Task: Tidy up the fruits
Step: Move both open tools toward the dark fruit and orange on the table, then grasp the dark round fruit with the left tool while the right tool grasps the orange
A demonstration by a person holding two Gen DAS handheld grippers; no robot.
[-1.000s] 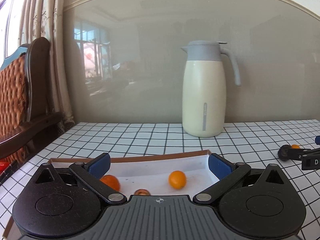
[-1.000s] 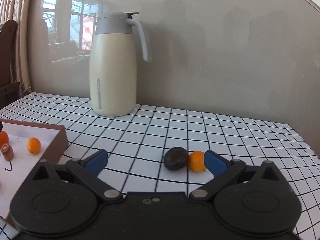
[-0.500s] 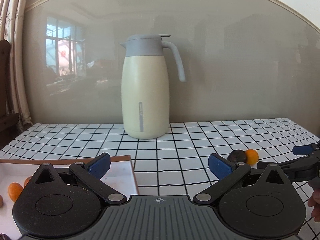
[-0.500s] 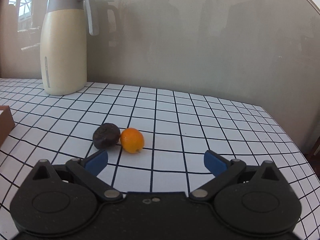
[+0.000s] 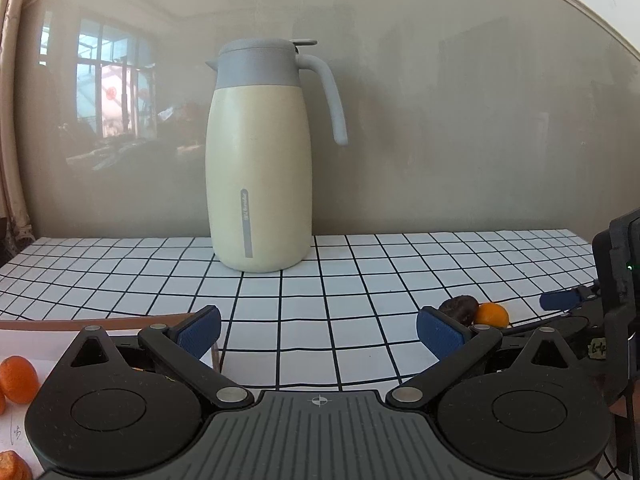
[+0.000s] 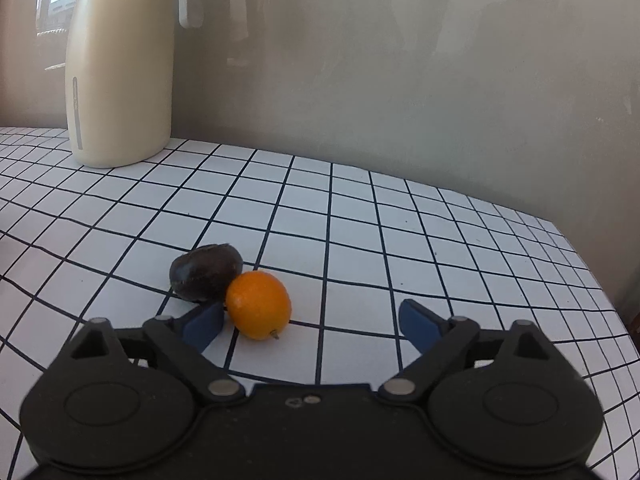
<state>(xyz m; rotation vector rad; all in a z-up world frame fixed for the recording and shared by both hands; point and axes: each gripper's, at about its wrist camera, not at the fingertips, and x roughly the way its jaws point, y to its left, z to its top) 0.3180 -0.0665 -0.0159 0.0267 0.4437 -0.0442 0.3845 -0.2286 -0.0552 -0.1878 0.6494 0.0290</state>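
A small orange fruit (image 6: 259,305) lies on the checked tablecloth, touching a dark wrinkled fruit (image 6: 206,271) behind it to the left. My right gripper (image 6: 311,322) is low over the cloth, its jaws closing; the orange fruit sits just inside the left pad, the right pad well clear of it. My left gripper (image 5: 318,330) hangs open and empty over the cloth by the tray's right edge. From the left wrist view both fruits, dark (image 5: 460,307) and orange (image 5: 491,315), lie at the right beside the right gripper (image 5: 568,300). The brown-rimmed tray (image 5: 60,325) holds orange fruits (image 5: 18,378).
A tall cream jug with a grey lid and handle (image 5: 260,160) stands at the back of the table against the wall. The table's right edge (image 6: 592,280) drops off beyond the fruits. A curtain (image 5: 10,184) hangs at the far left.
My left gripper swung right, off the tray and toward the jug. My right gripper moved right and down onto the two fruits, and its jaws have narrowed a little.
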